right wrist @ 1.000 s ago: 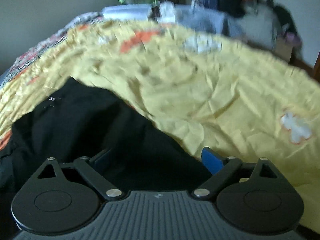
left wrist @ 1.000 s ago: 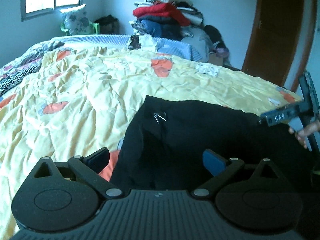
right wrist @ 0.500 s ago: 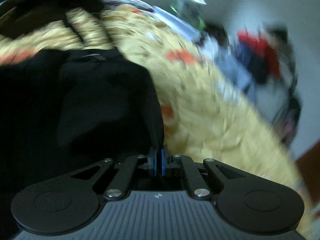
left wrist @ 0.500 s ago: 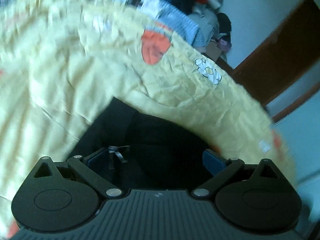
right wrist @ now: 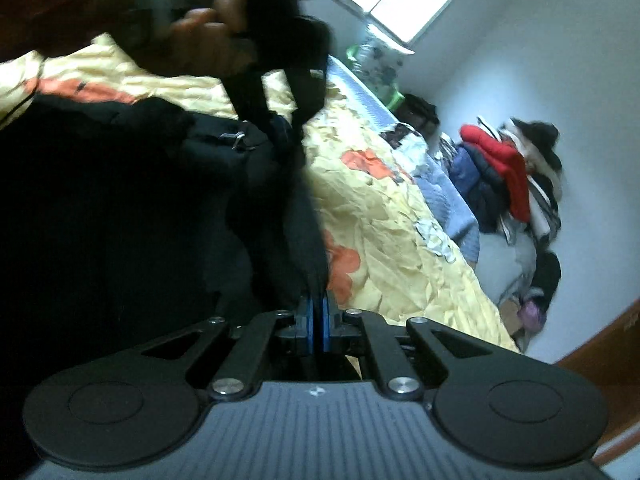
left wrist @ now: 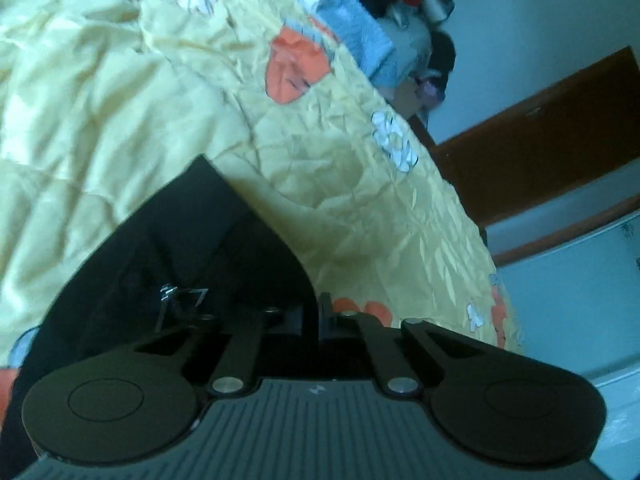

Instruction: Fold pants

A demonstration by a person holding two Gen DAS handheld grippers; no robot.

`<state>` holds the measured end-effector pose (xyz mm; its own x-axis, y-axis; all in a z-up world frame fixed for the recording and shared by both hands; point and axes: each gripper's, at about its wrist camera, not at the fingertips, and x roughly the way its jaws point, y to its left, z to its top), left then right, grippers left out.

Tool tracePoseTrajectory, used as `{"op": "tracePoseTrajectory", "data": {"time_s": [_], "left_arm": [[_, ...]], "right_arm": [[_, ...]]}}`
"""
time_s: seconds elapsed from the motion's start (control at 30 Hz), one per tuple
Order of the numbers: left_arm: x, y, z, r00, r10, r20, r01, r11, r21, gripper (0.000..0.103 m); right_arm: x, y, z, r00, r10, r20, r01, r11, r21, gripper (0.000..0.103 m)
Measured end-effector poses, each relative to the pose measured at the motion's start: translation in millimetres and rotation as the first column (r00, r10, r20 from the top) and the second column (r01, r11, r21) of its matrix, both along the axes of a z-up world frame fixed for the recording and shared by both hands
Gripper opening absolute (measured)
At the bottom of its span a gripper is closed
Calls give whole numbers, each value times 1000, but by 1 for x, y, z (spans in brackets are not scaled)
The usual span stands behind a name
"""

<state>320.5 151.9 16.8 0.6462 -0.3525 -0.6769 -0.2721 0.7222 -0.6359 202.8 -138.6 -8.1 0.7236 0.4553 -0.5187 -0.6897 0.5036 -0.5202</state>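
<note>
Black pants lie on the yellow bedspread, near edge. Both grippers stood wide open a second ago; both have clamped since. Left gripper: fingers just closed, pinching the pants' edge. Right gripper: fingers shut on dark fabric, which rises taut from them. Judgement: both holds set, lift and fold can start.

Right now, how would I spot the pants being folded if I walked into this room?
Look at the big bed under the yellow quilt with orange patches. Near its edge lies one black garment, the pants, pinched by both grippers. It is the only plain black cloth on the quilt, apart from the clothes heap against the wall.
</note>
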Motion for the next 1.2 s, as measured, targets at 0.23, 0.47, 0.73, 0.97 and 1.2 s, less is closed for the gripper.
{"op": "tracePoseTrajectory", "data": {"time_s": [0.23, 0.47, 0.73, 0.97, 1.2], "left_arm": [[-114, 6, 47, 970, -35, 239, 7, 993, 117, 4], [-230, -1, 15, 982, -83, 170, 40, 969, 243, 4], [-260, 0, -11, 990, -110, 90, 86, 967, 242, 4], [-263, -11, -25, 990, -138, 37, 123, 955, 271, 4], [-270, -14, -9, 985, -171, -1, 163, 941, 295, 20]], "right_arm": [[-65, -10, 26, 995, 50, -91, -39, 992, 123, 4], [-145, 4, -5, 970, 111, -215, -103, 993, 49, 4], [-166, 0, -22, 964, 44, -263, -28, 998, 64, 4], [-177, -3, -26, 957, 26, -287, -8, 998, 63, 4], [-178, -13, -30, 939, 7, -343, 42, 990, 136, 8]]}}
